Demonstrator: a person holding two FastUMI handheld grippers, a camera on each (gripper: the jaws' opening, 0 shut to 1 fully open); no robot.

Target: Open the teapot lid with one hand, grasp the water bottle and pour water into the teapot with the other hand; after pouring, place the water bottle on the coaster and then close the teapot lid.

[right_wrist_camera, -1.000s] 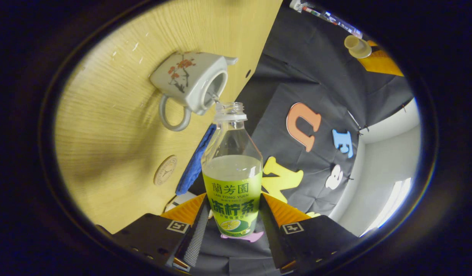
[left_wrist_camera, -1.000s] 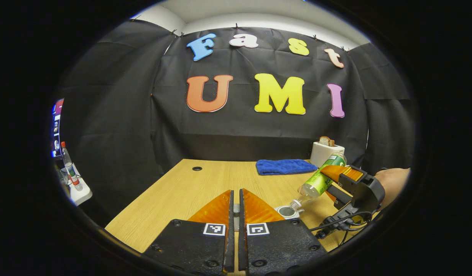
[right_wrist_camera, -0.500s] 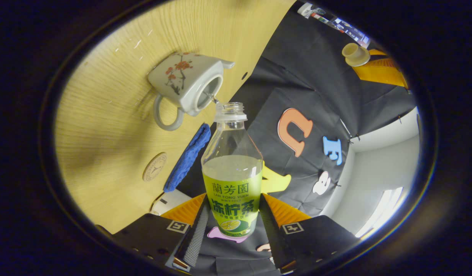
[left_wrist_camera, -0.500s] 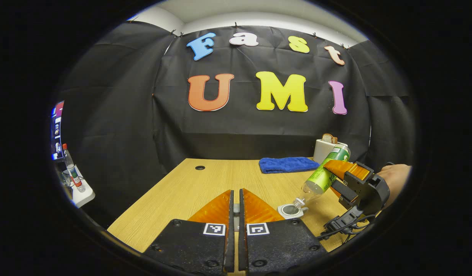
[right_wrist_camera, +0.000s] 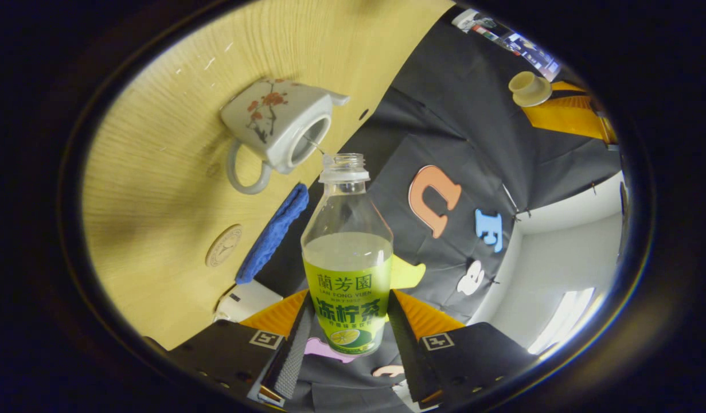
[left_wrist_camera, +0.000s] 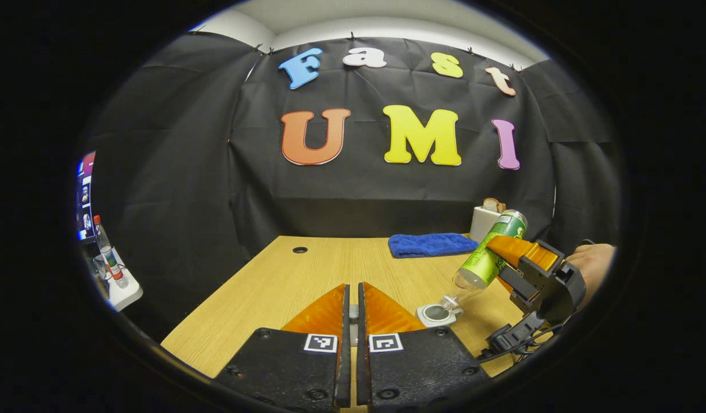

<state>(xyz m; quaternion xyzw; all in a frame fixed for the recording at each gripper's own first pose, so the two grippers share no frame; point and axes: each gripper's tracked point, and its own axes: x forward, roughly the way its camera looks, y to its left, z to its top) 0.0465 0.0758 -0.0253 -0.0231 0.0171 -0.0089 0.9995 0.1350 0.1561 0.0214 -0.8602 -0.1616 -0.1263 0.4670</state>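
While the right gripper (right_wrist_camera: pixel 346 344) clamps the tilted water bottle (right_wrist_camera: pixel 347 269) over the open teapot (right_wrist_camera: pixel 278 129) — thin stream falling — keep its mouth above the opening; the left gripper (left_wrist_camera: pixel 353 312), fingers together, pinches the lid (right_wrist_camera: pixel 527 87).

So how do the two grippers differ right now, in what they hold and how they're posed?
The right gripper is clamped on the bottle, held tipped mouth-down over the open teapot; the left gripper holds the teapot lid off to the side. The right gripper's fingers stand apart around the bottle's body; the left gripper's fingers sit almost together. Both are occupied and held above the table.
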